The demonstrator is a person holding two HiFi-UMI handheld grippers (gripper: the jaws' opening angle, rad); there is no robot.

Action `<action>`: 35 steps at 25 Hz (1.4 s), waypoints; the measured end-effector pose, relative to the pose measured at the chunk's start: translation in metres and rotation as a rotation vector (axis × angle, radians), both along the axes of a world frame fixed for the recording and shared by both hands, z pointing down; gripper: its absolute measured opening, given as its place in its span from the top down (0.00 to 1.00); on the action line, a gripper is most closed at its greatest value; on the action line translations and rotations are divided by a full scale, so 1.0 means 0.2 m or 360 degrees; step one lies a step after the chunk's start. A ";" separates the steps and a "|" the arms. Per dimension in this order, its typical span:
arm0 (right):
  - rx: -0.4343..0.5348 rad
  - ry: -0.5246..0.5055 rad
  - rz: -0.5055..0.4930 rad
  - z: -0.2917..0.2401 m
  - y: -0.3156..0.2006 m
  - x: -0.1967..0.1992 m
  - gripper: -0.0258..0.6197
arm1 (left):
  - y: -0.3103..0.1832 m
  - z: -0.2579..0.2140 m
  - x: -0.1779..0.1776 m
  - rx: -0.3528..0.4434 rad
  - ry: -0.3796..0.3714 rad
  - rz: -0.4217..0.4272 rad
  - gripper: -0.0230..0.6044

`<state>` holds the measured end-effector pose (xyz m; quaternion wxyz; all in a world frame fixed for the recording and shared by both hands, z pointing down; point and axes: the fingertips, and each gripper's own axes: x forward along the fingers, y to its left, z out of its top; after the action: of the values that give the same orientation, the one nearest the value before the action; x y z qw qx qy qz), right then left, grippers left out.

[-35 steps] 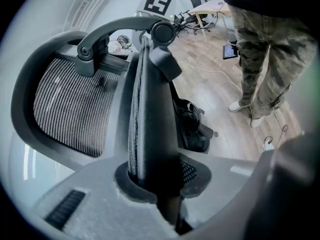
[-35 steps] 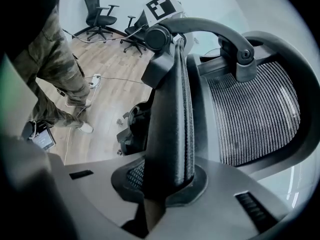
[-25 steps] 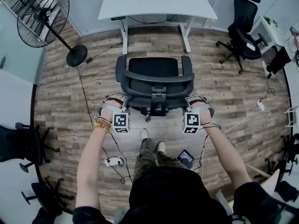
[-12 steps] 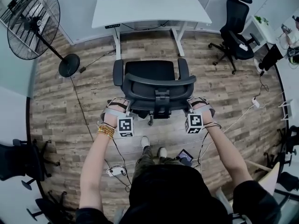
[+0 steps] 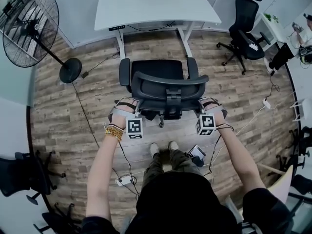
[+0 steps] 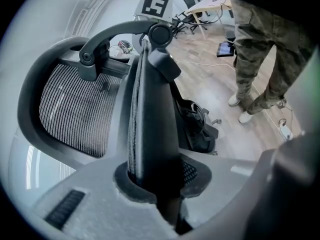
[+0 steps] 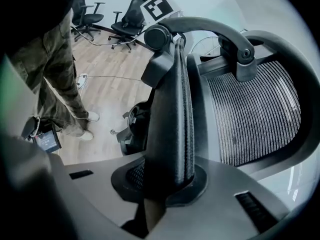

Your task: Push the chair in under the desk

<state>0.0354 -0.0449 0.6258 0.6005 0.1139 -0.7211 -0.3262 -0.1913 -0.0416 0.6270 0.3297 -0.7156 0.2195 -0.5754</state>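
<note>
Since a second ago the chair has rolled a little farther from me toward the desk, and I have stepped after it, so the strip of wooden floor between the two is now narrower.

I am holding the chair by its backrest, which is facing me, with the seat and both armrests pointing at the far desk. The chair is standing just short of the desk, roughly in line with the gap between the desk's two legs, and not yet under the top.

My left hand-held gripper is pinching the left edge of the backrest: in the left gripper view the dark rim is running straight down between the jaws and both pads are pressing on it. My right hand-held gripper is clamping the right edge in the same way, with the rim wedged between its jaws and the mesh panel lying just to one side.

My shoes are standing on the floor just behind the chair's base. A standing fan is at the far left, well apart from the desk. A second office chair is sitting at the far right, and a small screen device is lying on the floor by my right foot.
</note>
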 end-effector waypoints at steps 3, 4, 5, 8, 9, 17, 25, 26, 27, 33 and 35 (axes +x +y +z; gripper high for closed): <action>-0.0001 -0.0003 0.0007 0.00 -0.06 -0.01 0.90 | -0.06 0.00 -0.01 -0.0006 -0.0004 0.0006 0.86; 0.0000 -0.0006 0.0008 0.00 -0.08 -0.01 0.90 | -0.09 0.00 -0.01 -0.0004 -0.0006 0.0008 0.86; 0.0002 -0.0008 0.0008 0.00 -0.10 -0.02 0.90 | -0.11 0.00 -0.02 0.0000 -0.0006 0.0009 0.86; 0.0001 -0.0008 0.0004 0.01 -0.16 -0.03 0.90 | -0.16 0.01 -0.03 0.0000 -0.0005 0.0009 0.86; 0.0001 -0.0007 0.0001 0.01 -0.18 -0.04 0.90 | -0.18 0.01 -0.03 -0.0003 -0.0005 0.0007 0.86; 0.0006 -0.0004 -0.0015 0.01 -0.38 -0.06 0.90 | -0.37 0.01 -0.06 0.0003 -0.0004 0.0000 0.86; 0.0012 -0.0002 -0.0035 0.02 -0.59 -0.07 0.90 | -0.57 0.02 -0.07 0.0013 -0.0007 -0.0025 0.86; 0.0012 -0.0003 -0.0037 0.02 -0.62 -0.06 0.90 | -0.60 0.02 -0.06 0.0011 -0.0006 -0.0026 0.86; 0.0010 -0.0004 -0.0039 0.02 -0.65 -0.05 0.90 | -0.62 0.03 -0.05 0.0004 -0.0006 -0.0027 0.86; -0.0008 -0.0002 -0.0061 0.02 -0.80 -0.05 0.90 | -0.76 0.06 -0.05 -0.0022 -0.0006 -0.0045 0.86; -0.0006 0.0002 -0.0066 0.02 -0.85 -0.05 0.90 | -0.80 0.04 -0.04 -0.0014 -0.0003 -0.0048 0.86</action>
<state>0.0261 -0.2141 0.6301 0.5942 0.0974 -0.7237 -0.3372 -0.2003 -0.2017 0.6359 0.3180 -0.7131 0.2275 -0.5819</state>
